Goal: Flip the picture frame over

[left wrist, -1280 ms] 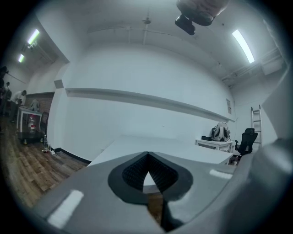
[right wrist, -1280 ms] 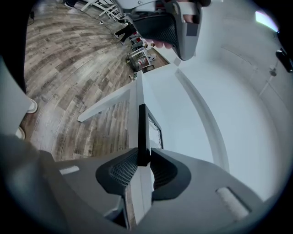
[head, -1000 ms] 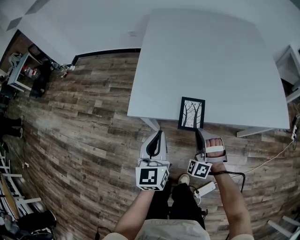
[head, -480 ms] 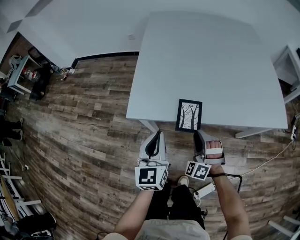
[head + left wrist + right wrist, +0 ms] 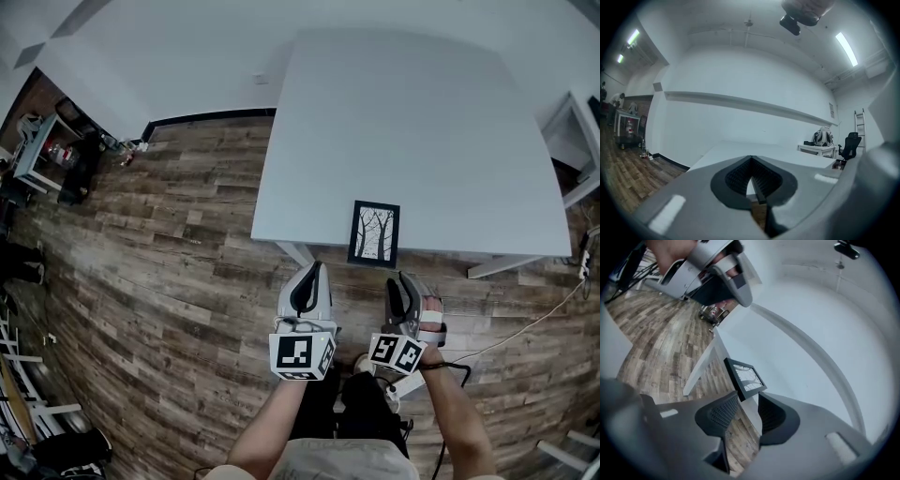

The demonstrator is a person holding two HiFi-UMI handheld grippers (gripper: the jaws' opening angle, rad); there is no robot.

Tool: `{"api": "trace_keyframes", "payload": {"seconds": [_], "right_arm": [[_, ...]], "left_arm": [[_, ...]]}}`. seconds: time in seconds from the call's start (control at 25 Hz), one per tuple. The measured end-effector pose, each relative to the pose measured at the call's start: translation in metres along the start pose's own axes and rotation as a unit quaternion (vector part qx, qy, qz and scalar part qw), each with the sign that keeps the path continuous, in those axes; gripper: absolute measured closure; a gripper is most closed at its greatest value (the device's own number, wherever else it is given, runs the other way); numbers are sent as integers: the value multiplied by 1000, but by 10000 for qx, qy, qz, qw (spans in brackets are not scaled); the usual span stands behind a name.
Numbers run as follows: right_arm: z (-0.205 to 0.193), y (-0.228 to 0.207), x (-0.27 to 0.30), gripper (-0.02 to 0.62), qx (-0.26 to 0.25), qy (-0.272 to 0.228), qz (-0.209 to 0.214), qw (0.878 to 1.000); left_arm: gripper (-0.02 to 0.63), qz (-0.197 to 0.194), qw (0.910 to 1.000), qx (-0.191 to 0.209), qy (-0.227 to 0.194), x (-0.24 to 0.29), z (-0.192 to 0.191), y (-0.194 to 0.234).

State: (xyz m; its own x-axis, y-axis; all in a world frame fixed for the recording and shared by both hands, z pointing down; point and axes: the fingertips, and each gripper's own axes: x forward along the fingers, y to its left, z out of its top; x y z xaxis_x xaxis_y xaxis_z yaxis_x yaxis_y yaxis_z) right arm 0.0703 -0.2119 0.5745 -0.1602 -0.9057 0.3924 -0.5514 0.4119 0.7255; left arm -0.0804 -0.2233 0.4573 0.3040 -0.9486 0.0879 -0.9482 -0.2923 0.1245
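Head view: picture frame (image 5: 374,233) image-up at surface (image 5: 403,122) near edge, long axis running away. Right tongs (image 5: 400,280) nearer, just short of it, empty, jaws just been opening. Left tongs (image 5: 313,269) closed, empty.

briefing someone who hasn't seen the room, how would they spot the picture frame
Find the big white table standing on the wood-plank floor. At its near edge lies the picture frame: the only thing on the tabletop, black-bordered, showing bare trees.
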Motion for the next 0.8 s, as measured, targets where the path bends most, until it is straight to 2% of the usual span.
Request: {"api": "trace_keyframes", "payload": {"seconds": [0.12,0.24,0.48,0.64,0.72,0.8], "right_arm": [[6,-20,-13,437,802,-39,-82,9967],[12,-43,-27,459,1621,-75,-167,9866],[32,-83,-49,488,2335,-360,-328,9711],[44,-99,-59,502,2533,-465,-404,9654],[49,-110,-62,515,2856,-546,-395,9560],[53,-123,-67,542,3283,-656,-372,9416]], "left_arm": [[604,-34,10000,25,-38,-1,5,-2],[604,-49,10000,-16,-76,-6,12,-3],[604,5,9998,-22,-216,-13,31,1],[604,8,9997,60,-233,-18,42,2],[604,-9,9996,104,-260,-19,48,1],[604,-72,9994,190,-286,-20,53,-4]]}}
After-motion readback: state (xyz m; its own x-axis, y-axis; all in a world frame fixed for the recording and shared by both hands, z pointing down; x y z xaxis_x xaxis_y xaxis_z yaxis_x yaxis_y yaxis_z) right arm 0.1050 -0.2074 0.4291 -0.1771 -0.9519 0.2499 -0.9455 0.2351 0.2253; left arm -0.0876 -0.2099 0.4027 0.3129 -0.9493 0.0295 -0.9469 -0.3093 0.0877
